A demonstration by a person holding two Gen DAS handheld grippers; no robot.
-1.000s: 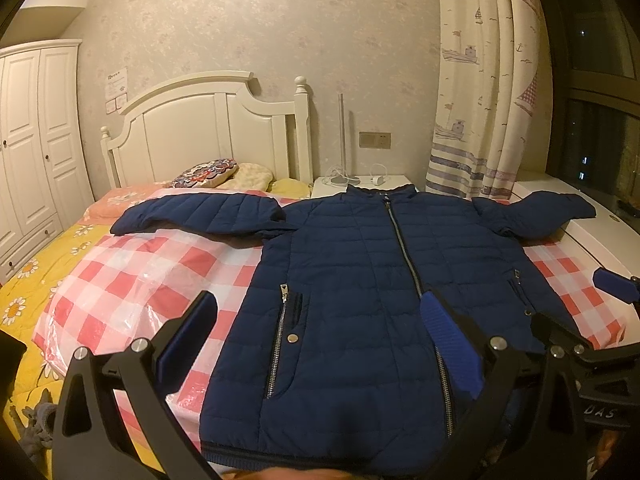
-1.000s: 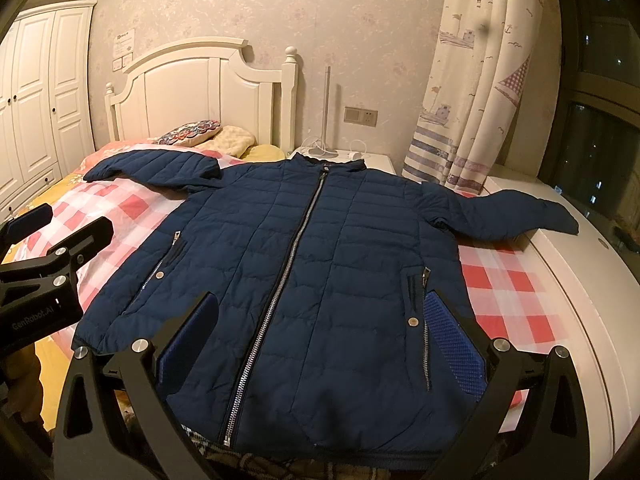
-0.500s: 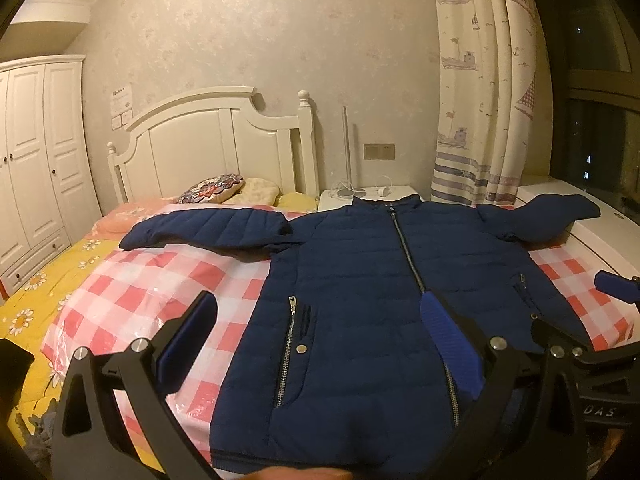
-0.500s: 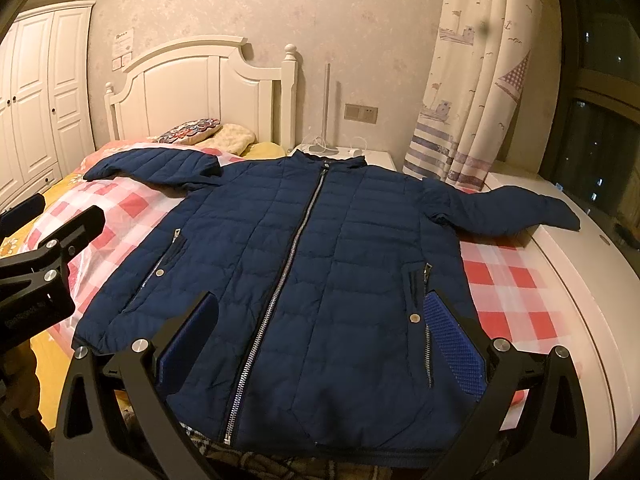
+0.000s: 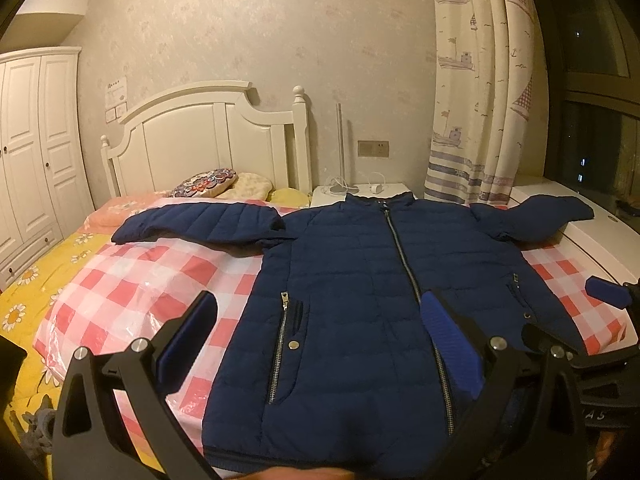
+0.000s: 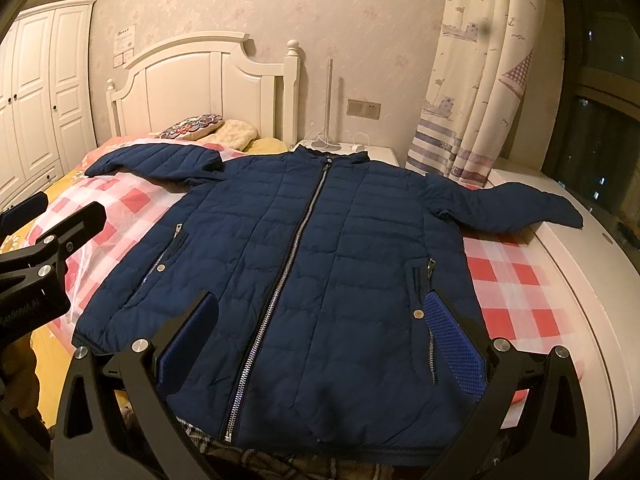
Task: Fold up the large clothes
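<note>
A navy quilted jacket [image 5: 360, 288] lies flat, front up and zipped, on a red-and-white checked sheet [image 5: 132, 280] on the bed. Its sleeves spread out to both sides. It also shows in the right wrist view [image 6: 304, 256]. My left gripper [image 5: 316, 336] is open and empty, held above the jacket's lower left front near the hem. My right gripper [image 6: 320, 336] is open and empty, above the lower front by the zipper. The right gripper shows at the right edge of the left wrist view [image 5: 608, 300], and the left gripper at the left edge of the right wrist view [image 6: 48, 248].
A white headboard [image 5: 208, 140] and pillows [image 5: 216, 184] stand at the far end. A nightstand [image 5: 360, 192] with cables sits behind the collar. A curtain [image 5: 480, 100] and white window ledge [image 5: 600, 232] are on the right, a wardrobe [image 5: 32, 152] on the left. A yellow flowered bedsheet [image 5: 24, 288] lies at left.
The left gripper's view has tilted up and drawn back a little, so the jacket sits lower in frame. The right gripper has barely moved. Both stay open.
</note>
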